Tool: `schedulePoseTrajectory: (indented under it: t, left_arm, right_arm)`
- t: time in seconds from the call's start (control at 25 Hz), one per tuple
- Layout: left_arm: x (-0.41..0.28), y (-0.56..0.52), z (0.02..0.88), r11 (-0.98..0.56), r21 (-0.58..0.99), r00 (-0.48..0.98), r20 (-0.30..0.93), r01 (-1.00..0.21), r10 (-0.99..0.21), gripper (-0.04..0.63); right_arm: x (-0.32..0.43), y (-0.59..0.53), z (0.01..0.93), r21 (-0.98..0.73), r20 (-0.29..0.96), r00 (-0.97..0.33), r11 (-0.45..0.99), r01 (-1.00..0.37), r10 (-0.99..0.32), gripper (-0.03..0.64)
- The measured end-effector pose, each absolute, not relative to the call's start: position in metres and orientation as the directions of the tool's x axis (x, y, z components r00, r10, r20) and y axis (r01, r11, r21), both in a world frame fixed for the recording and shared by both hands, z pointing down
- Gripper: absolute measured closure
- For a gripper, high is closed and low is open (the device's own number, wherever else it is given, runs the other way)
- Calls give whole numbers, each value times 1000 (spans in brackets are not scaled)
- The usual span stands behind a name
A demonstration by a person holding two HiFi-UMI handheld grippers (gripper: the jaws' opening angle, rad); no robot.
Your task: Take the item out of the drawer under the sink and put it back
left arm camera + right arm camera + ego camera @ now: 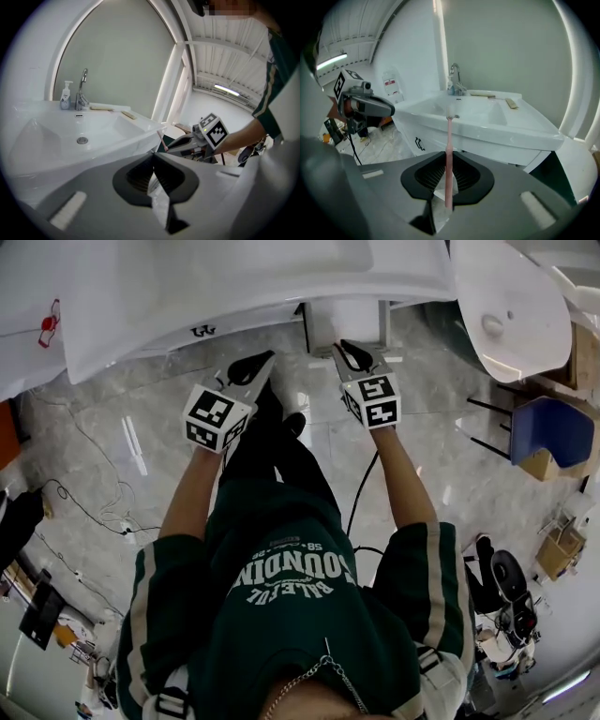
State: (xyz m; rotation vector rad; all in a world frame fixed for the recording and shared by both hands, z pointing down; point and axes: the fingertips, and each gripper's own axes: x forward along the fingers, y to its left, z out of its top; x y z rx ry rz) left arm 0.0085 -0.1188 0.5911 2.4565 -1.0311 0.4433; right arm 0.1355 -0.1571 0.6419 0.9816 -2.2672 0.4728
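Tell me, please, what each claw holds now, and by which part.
The right claw holds a pink toothbrush by the lower end of its handle. The left claw is shut and holds nothing.

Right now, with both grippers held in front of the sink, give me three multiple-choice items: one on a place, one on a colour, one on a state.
1. Where does the soap bottle stand?
A. In the basin
B. Beside the faucet on the back ledge of the sink
C. On the floor

2. What colour is the handle of the toothbrush in the right gripper?
A. Blue
B. Pink
C. Black

3. How do the jaws of the left gripper stand?
A. Together, with nothing between them
B. Wide apart
C. Shut on a cloth

Answers:
1 B: the left gripper view shows the bottle just left of the faucet.
2 B: the right gripper view shows a pink handle rising from the jaws.
3 A: the left gripper view shows the pads meeting with nothing between them.
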Motion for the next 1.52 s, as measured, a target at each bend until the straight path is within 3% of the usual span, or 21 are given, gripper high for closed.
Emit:
schedulePoseTrajectory:
  t: [0.44,0.88,1.52]
  left_arm:
    - [-9,-106,627,-579,277,633,479,-767,-609,546]
    - [-17,-93,665,-515,294,588,507,-805,-630,546]
    - [-41,-82,692,-456,283,534,529,-844,-660,545]
  right_arm:
    - [142,-193,744,64,811,-427,786,-615,-400,565]
    - [154,-224,853,90,922,-280,852,-515,-266,565]
    - [161,-224,936,24,984,-139,853,-522,-112,565]
